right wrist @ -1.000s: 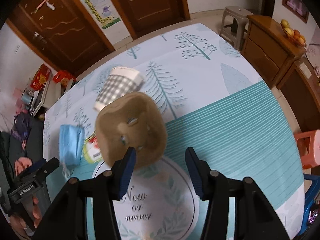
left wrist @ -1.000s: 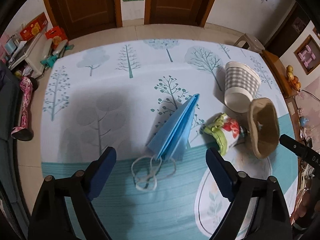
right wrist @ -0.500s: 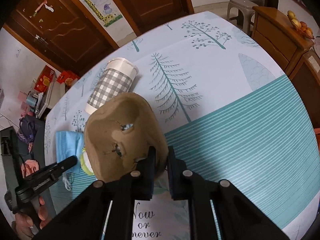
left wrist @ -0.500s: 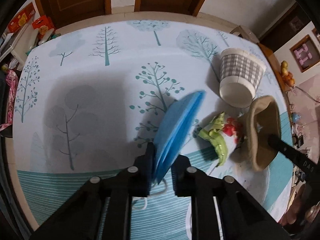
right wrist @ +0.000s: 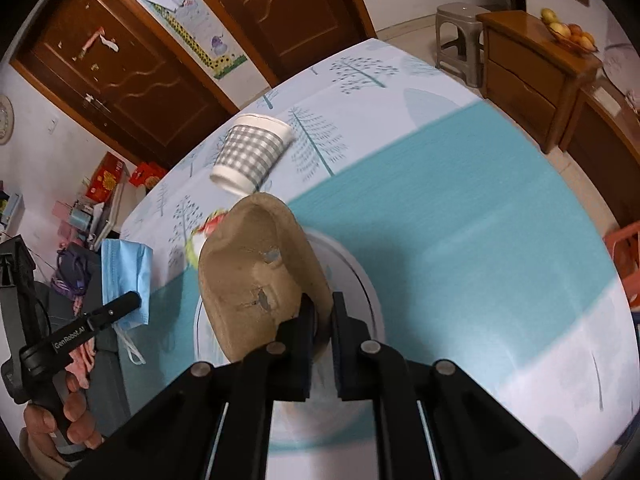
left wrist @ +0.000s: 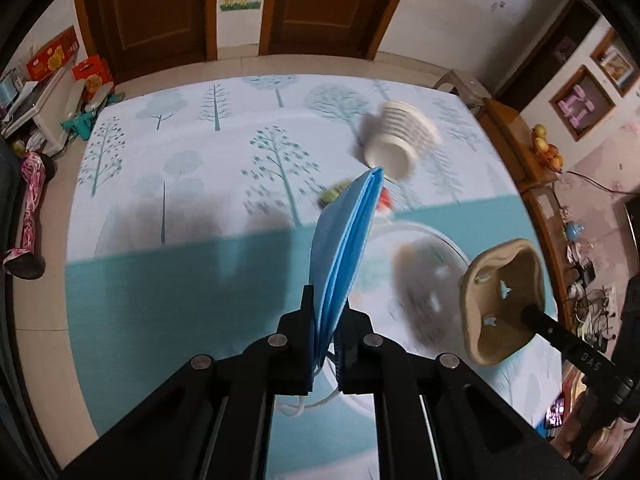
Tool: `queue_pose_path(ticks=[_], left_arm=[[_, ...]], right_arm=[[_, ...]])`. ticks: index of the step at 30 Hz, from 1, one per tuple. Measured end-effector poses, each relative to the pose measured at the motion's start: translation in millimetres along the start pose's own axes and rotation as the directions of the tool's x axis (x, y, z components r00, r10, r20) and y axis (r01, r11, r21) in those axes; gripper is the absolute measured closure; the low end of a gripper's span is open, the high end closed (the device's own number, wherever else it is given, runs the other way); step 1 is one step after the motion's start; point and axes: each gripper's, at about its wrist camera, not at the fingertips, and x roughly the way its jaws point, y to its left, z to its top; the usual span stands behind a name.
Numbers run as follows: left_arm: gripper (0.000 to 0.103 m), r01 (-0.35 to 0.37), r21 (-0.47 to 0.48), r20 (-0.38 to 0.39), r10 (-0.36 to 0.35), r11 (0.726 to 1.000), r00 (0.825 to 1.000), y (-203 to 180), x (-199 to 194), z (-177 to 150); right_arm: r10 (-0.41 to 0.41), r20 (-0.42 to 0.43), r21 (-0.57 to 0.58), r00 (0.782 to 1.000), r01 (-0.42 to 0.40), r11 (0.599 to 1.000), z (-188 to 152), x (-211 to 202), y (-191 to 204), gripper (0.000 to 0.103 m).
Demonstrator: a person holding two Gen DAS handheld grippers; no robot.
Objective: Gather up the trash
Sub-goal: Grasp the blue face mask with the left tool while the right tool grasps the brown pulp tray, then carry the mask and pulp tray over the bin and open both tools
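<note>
My left gripper (left wrist: 326, 308) is shut on a folded blue face mask (left wrist: 348, 236), held edge-up above the table, white ear loops dangling below. In the right wrist view the mask (right wrist: 126, 276) hangs from the left gripper (right wrist: 128, 302) at the left. My right gripper (right wrist: 320, 304) has its jaws closing on the rim of a brown moulded-pulp tray (right wrist: 256, 276), lifted off the cloth. The pulp tray (left wrist: 502, 300) also shows at the right in the left wrist view. A grey-checked paper cup (right wrist: 252, 156) lies on its side, with a green and red wrapper (right wrist: 208, 228) near it.
The table wears a tree-print and teal cloth (left wrist: 180, 288) with a white round emblem (right wrist: 360, 276). A wooden cabinet (right wrist: 532, 68) with fruit and a grey stool (right wrist: 456, 36) stand beyond the table's right side. A person's hand (right wrist: 68, 412) grips the left handle.
Both grippers went from open to shut, the left on the mask and the right on the pulp tray. Both have since lifted their items and drawn back from the cup and wrapper.
</note>
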Motion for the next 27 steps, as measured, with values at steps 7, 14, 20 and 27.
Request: queue_pose_path(ticks=[7, 14, 20, 27], left_arm=[[0.098, 0.025, 0.032, -0.01, -0.025, 0.999, 1.0, -56.7, -52.4, -87.1], [0.098, 0.034, 0.073, -0.05, -0.03, 0.997, 0.998, -119.7, -73.3, -168.8], [0.098, 0.036, 0.103, -0.066, -0.029, 0.994, 0.997, -169.8, -91.4, -231.5], [0.098, 0.016, 0.124, -0.07, -0.007, 0.992, 0.998, -207.0, -105.4, -290.6]], right_arm=[[0.043, -0.008, -0.04, 0.999, -0.043, 0.998, -58.5, -59.4, -37.0, 0.096], [0.077, -0.015, -0.054, 0.997, -0.078, 0.995, -110.0, -108.2, -81.8, 0.096], [0.102, -0.031, -0.068, 0.994, -0.104, 0.992, -153.0, -143.8, -119.3, 0.096], [0.114, -0.064, -0.085, 0.991, -0.119, 0.989, -197.6, -164.8, -156.8, 0.096]])
